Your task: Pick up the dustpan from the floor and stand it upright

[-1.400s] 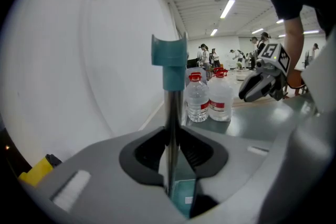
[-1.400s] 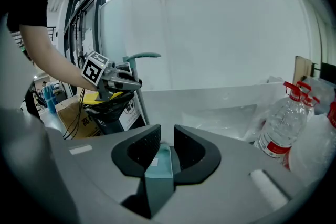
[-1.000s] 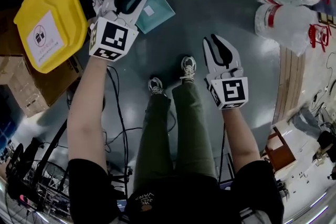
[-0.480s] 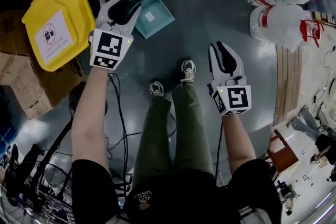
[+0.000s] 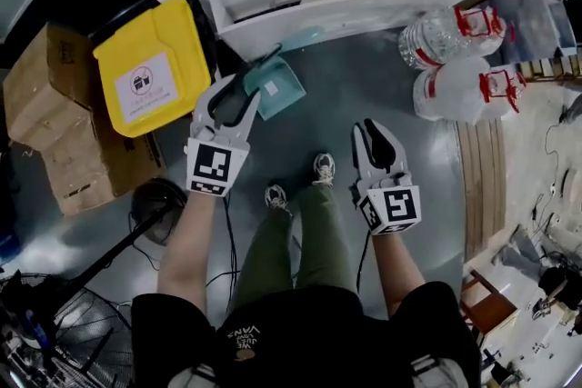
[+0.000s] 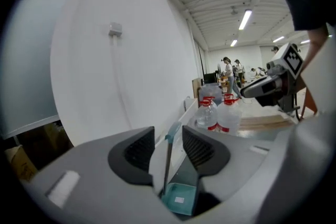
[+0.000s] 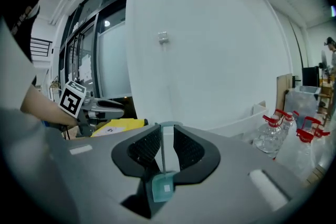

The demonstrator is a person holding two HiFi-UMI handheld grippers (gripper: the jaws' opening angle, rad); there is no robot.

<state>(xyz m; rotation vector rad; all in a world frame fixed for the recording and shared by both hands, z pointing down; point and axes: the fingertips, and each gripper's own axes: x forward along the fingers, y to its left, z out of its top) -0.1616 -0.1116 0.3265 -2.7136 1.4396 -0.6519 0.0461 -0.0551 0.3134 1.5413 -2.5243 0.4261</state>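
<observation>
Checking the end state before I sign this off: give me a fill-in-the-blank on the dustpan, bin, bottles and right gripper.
1. The dustpan stands ____, handle up.
2. The bin left of it is ____.
3. To its right stand ____ big water bottles.
4. The right gripper, jaws apart, holds ____.

Missing words: upright; yellow; two; nothing.
</observation>
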